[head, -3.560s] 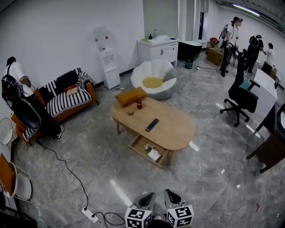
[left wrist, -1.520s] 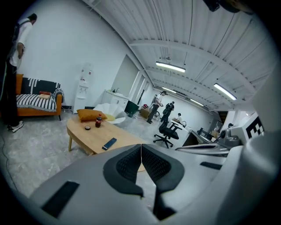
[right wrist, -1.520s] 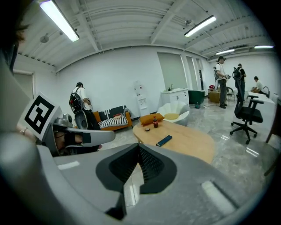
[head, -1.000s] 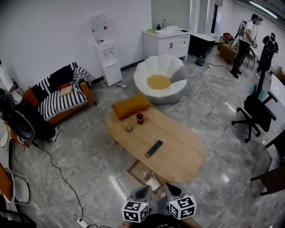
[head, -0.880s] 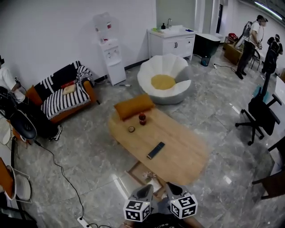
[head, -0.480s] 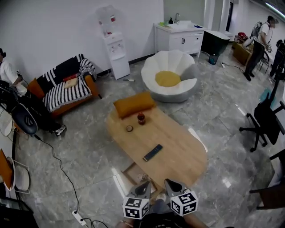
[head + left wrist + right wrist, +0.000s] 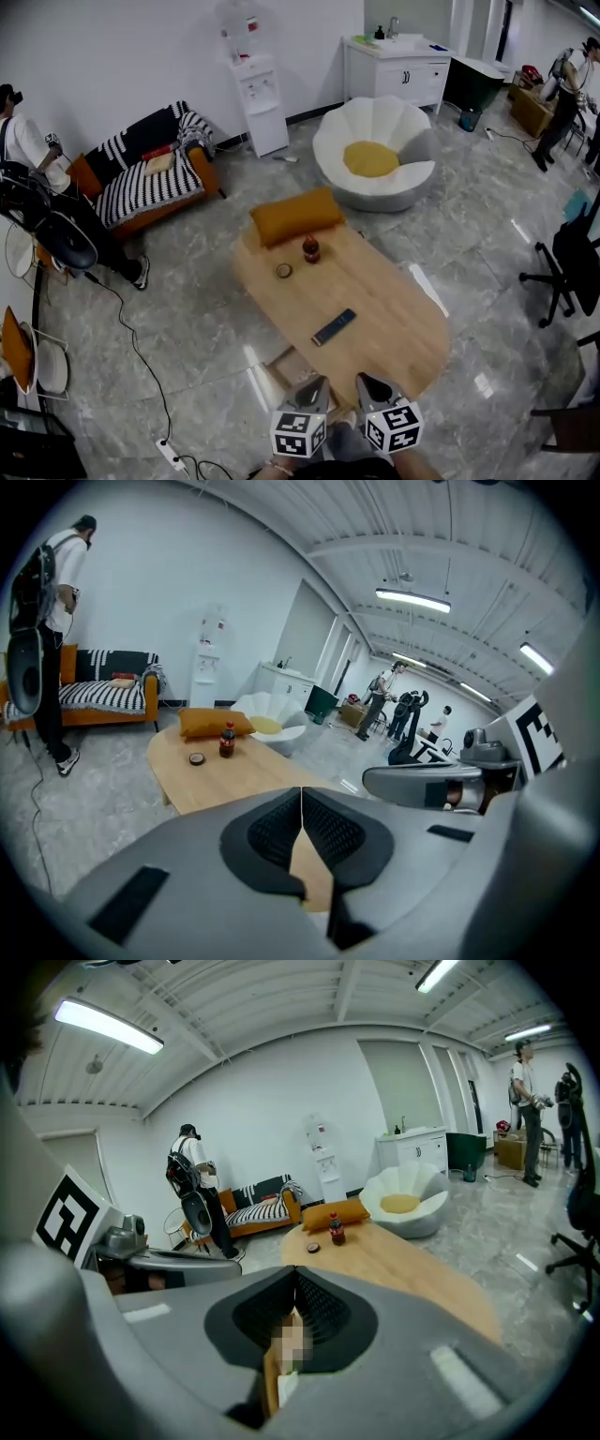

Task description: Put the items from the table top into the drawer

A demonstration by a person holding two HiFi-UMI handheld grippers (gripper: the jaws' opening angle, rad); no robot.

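An oval wooden table (image 7: 398,328) is seen from above. A remote control (image 7: 334,327) lies near its middle. A dark bottle (image 7: 310,249) stands upright toward the far end, with a small round object (image 7: 283,271) just beside it. An orange cushion (image 7: 293,215) rests at the far edge. A drawer (image 7: 279,364) stands pulled out under the near edge. The left tongs (image 7: 317,384) and right tongs (image 7: 367,382) hover side by side over that near edge, both clenched on nothing.
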